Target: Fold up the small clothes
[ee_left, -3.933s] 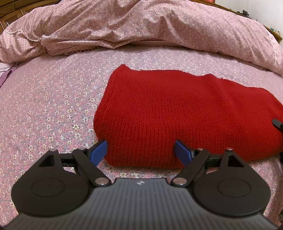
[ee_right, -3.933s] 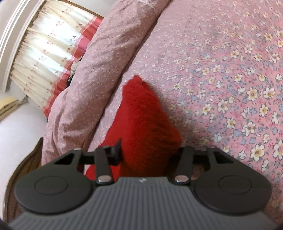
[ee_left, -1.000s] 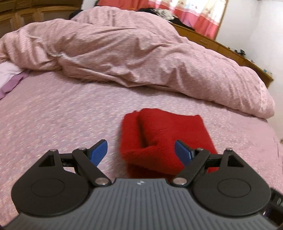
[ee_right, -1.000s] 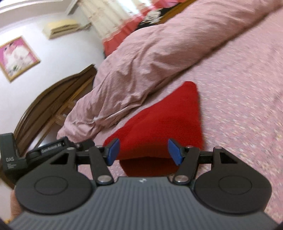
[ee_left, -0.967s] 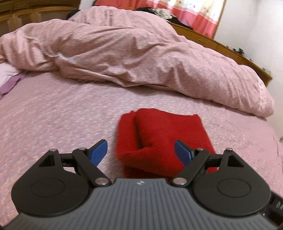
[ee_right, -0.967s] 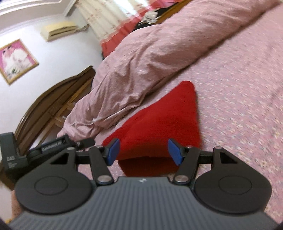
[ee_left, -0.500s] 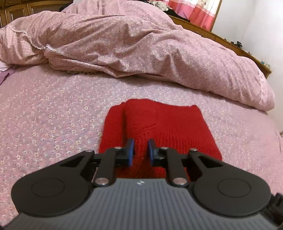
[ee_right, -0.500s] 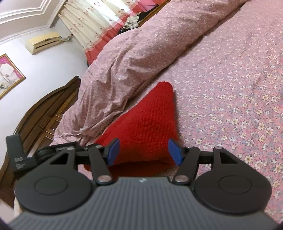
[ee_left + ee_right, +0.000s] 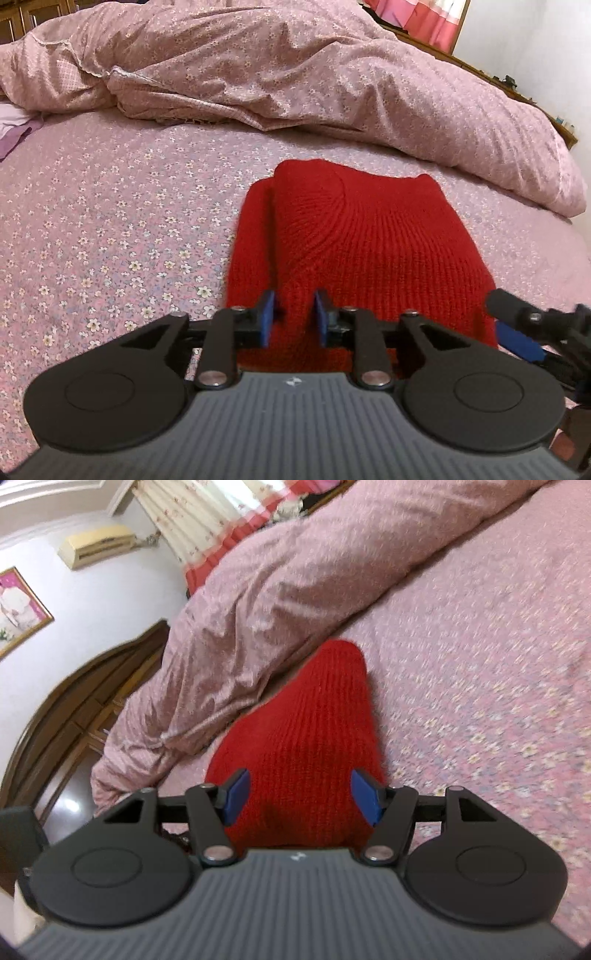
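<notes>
- Red knit (image 9: 369,251) lay on the sheet (image 9: 110,221), near the duvet (image 9: 295,74) but apart from it, at the bed's near side just ahead of both grippers.
- The knit was already a compact block, with layers stacked and the top panel lapping over a lower one along the left side. Judged mostly folded.
- The top looked flat, with no sleeves or loose ends hanging out. The underside and near edge were hidden behind the tools.
- The left edge was not flush: a strip of the lower layer stuck out beside the upper one.
- Left gripper (image 9: 294,319) was low over the near-left part of the knit, pointing down at it. Its jaws were narrow and had just been opening.
- A ridge of knit stood between the left gripper's pads (image 9: 266,317). A dark gap showed beside the left pad, so it read as let go, not pinching.
- Right gripper (image 9: 301,795) was at the near-right end with its jaws about half apart. The knit filled the space between the pads and spread wider than them.
- Couldn't tell if the right pads pressed the knit or only sat around it. Right view was blurry.
- Done, as judged: the main folds, with the bundle set down on the sheet.
- Left, as judged: maybe square up the left edge or smooth the top, then pull both tools away.
- No other clothes to fold showed on the sheet, only a scrap of purple cloth (image 9: 14,136) at the far left edge, which couldn't be identified.
</notes>
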A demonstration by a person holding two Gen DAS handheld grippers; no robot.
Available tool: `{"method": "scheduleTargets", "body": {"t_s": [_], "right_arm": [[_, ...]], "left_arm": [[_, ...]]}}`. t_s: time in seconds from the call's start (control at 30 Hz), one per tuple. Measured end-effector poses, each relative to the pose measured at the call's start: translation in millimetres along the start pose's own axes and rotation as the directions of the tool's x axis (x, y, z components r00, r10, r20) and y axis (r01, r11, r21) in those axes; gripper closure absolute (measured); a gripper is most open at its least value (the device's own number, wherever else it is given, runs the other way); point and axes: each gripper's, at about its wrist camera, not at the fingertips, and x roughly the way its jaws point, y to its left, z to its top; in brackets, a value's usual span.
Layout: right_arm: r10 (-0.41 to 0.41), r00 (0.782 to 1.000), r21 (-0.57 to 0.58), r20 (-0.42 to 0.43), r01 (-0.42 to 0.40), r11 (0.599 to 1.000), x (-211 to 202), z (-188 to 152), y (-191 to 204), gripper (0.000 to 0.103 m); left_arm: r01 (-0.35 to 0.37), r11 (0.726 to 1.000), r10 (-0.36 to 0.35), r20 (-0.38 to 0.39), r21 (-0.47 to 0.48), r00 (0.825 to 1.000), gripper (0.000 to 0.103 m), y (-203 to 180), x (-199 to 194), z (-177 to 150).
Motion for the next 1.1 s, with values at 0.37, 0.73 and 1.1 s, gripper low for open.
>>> {"method": "scheduleTargets", "body": {"t_s": [0.37, 0.73, 1.1], "right_arm": [[-0.024, 0.999, -0.101, -0.042, 0.020, 0.995, 0, 5, -1, 0.032], [-0.030, 0.999, -0.149, -0.038, 0.024, 0.989, 8, 40, -12, 0.017], [0.008, 0.979, -0.154, -0.202, -0.040, 0.987, 64, 51, -14, 0.009]], "left_arm": [[0.008, 0.990, -0.011, -0.016, -0.140, 1.000, 0.024, 20, -22, 13], [0.100, 0.987, -0.108, -0.053, -0.124, 0.993, 0.013, 20, -2, 48], [0.141, 0.974, -0.168, -0.151, -0.175, 0.974, 0.004, 29, 65, 49]]}}
